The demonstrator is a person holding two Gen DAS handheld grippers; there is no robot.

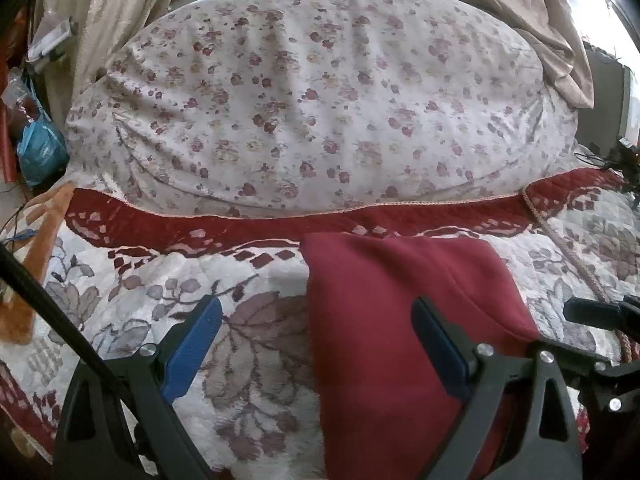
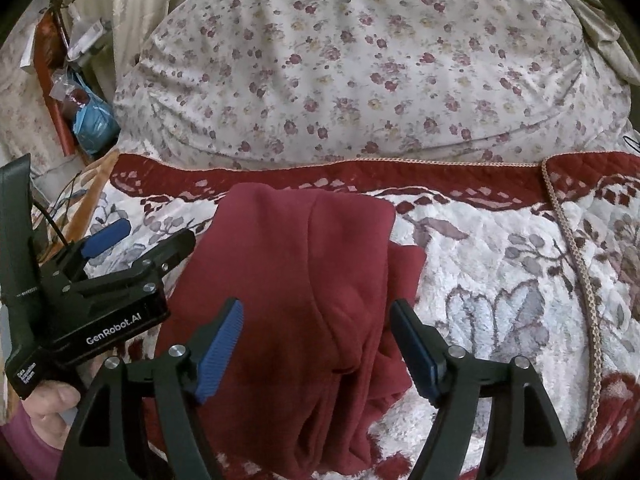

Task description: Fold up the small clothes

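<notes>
A dark red garment (image 2: 296,280) lies folded lengthwise on the floral blanket, its far edge near the blanket's red border. It also shows in the left wrist view (image 1: 384,320). My left gripper (image 1: 316,312) is open and empty, hovering over the garment's left edge, with its right finger above the cloth. It also appears at the left of the right wrist view (image 2: 152,240). My right gripper (image 2: 316,312) is open and empty, just above the middle of the garment, fingers straddling its layered right side. A black tip of it shows at the right of the left wrist view (image 1: 592,312).
A white blanket (image 2: 500,280) with grey flowers and a red border covers the bed. A large floral pillow (image 2: 360,72) lies behind it. Blue bags and clutter (image 2: 92,120) stand at the far left, with beige curtains (image 1: 116,8) behind.
</notes>
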